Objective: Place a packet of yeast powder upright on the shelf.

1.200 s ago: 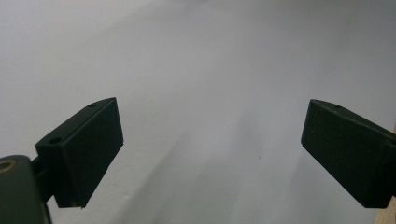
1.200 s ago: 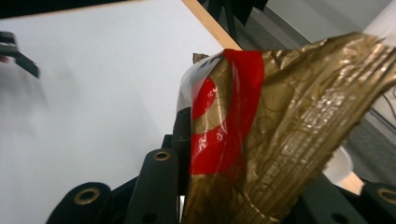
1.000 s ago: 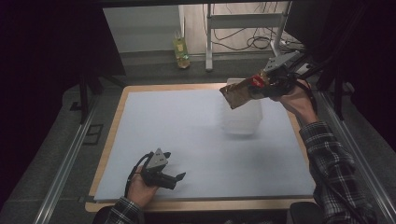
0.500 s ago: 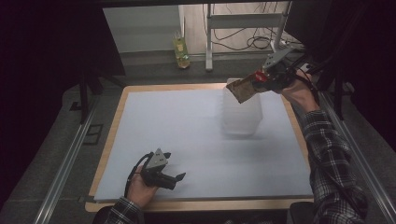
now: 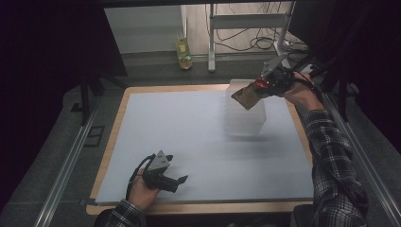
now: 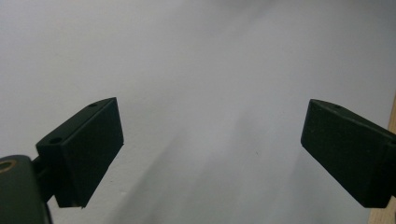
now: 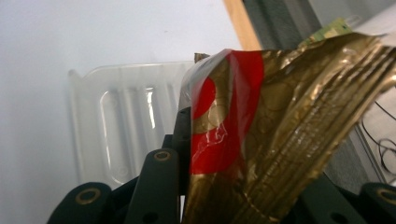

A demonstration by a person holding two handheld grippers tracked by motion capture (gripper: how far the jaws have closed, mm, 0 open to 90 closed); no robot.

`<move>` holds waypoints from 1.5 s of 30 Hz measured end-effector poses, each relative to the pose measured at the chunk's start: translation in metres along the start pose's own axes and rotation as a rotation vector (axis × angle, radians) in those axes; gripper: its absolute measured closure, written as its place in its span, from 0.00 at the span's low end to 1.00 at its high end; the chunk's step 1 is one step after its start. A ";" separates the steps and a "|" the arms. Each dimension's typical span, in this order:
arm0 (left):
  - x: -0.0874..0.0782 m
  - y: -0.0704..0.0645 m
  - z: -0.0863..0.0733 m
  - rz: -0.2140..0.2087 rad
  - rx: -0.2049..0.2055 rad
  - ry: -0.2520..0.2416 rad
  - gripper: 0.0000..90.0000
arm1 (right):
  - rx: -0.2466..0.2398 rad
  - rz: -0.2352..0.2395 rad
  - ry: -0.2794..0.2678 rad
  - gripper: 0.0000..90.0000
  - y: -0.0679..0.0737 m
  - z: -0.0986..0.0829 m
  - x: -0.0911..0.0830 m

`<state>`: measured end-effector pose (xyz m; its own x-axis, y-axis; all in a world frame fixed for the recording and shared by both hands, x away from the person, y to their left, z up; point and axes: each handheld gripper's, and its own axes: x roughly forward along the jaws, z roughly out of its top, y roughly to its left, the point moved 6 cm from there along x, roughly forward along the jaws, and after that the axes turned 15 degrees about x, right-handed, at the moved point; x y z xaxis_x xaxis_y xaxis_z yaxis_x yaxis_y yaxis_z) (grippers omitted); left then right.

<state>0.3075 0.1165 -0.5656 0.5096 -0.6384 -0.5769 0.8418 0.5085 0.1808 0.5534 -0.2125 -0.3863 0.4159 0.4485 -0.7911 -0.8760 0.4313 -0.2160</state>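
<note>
**Holding a gold packet above the clear container**

Starting nearest me, my left gripper (image 5: 172, 180) rests low on the pale mat (image 5: 189, 137), well short of the container (image 5: 245, 111) and on its left side, jaws spread wide with nothing between them. In the left gripper view I see only bare mat between the two black jaws.

My right gripper (image 5: 263, 86) is raised directly over the container, at its far right corner. Its jaws are pressed together on one end of a gold-and-red foil packet (image 7: 261, 135), which hangs out toward the container's left. The container stands upright on the mat; its outline is blurred in the high view, so I cannot tell whether it is lidded or open. In the right gripper view its ribbed clear plastic face (image 7: 126, 126) lies below and behind the packet.

My judgement: the step is lowering the packet into the container. To do it well I should keep the pinch firm, centre the packet over the opening, and descend slowly so the crinkled foil does not catch the rim.

Obstructions: none on the mat near the container. Beyond the container, off the table, stand a bottle (image 5: 183, 49), a metal frame and loose cables (image 5: 255, 42), all well apart.
</note>
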 end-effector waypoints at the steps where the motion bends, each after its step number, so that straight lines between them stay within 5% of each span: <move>1: 0.000 0.000 0.000 0.000 0.000 0.000 0.06 | 0.000 0.000 0.000 0.79 0.000 0.000 0.000; 15: 0.000 0.000 0.000 -0.007 0.005 0.004 0.06 | -0.046 0.010 0.050 0.79 -0.001 -0.005 -0.006; 20: 0.001 -0.001 -0.001 -0.009 0.007 0.005 0.07 | -0.103 0.002 0.145 0.79 0.004 -0.008 0.014; 25: 0.000 0.000 -0.001 -0.011 0.008 0.007 0.07 | -0.105 0.006 0.176 0.79 0.005 -0.006 0.027; 33: 0.000 0.000 -0.001 -0.011 0.007 0.008 0.07 | -0.070 0.018 0.213 0.79 0.009 -0.002 0.058; 40: 0.001 0.000 -0.001 -0.015 0.010 0.008 0.07 | 0.019 0.042 0.119 0.75 0.014 0.005 0.074; 45: 0.000 0.000 -0.001 -0.012 0.008 0.005 0.07 | 0.056 0.050 0.110 0.70 0.015 0.007 0.074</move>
<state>0.3075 0.1169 -0.5664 0.4982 -0.6417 -0.5832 0.8495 0.4960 0.1800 0.5729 -0.1677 -0.4439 0.3403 0.3836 -0.8585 -0.8788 0.4546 -0.1452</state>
